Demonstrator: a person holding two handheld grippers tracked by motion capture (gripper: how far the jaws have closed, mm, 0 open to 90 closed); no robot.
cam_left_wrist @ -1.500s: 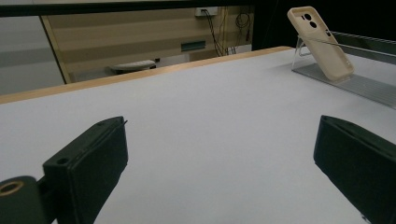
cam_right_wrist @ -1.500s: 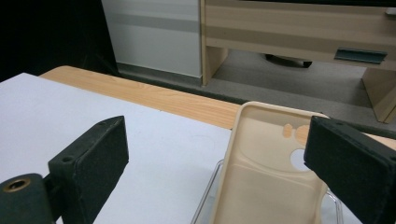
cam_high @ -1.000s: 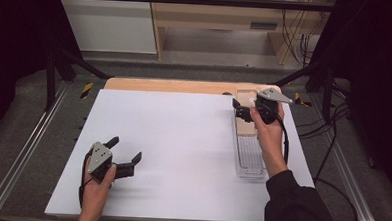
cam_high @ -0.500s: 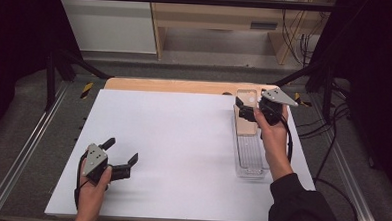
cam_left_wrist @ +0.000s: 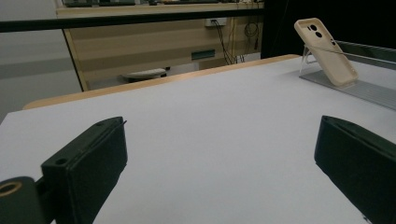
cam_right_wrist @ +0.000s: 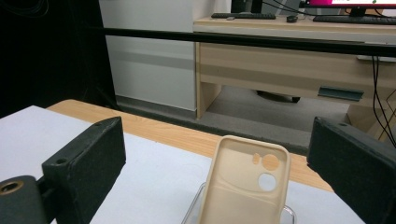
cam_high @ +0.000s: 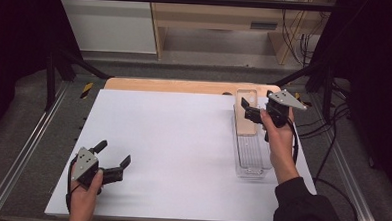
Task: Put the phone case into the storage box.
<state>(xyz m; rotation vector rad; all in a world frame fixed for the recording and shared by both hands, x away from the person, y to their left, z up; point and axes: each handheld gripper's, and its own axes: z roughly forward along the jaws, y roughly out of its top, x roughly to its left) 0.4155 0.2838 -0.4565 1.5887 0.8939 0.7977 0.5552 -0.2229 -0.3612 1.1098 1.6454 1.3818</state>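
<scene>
Beige and soft-looking, a rubbery phone case with camera holes (cam_right_wrist: 245,189) leans tilted against the far end of a long clear plastic tray (cam_high: 252,158), which lies along the right edge of the white table sheet (cam_high: 182,145). The case stands near the far right corner of the table, its open inner side turned toward the person.

The right gripper (cam_high: 250,111), black with a grey three-cornered plate on top, hangs just above and beside the top of the case. In the right gripper view its two black jaws stand wide apart, one on each side of the case, and they do not touch it. The person's right hand (cam_high: 278,139) holds this gripper over the tray.

The left gripper (cam_high: 113,159) rests low near the near left corner of the table, well apart from the tray. Its jaws are also spread wide with nothing between them. The left hand (cam_high: 85,193) holds it from behind.
</scene>
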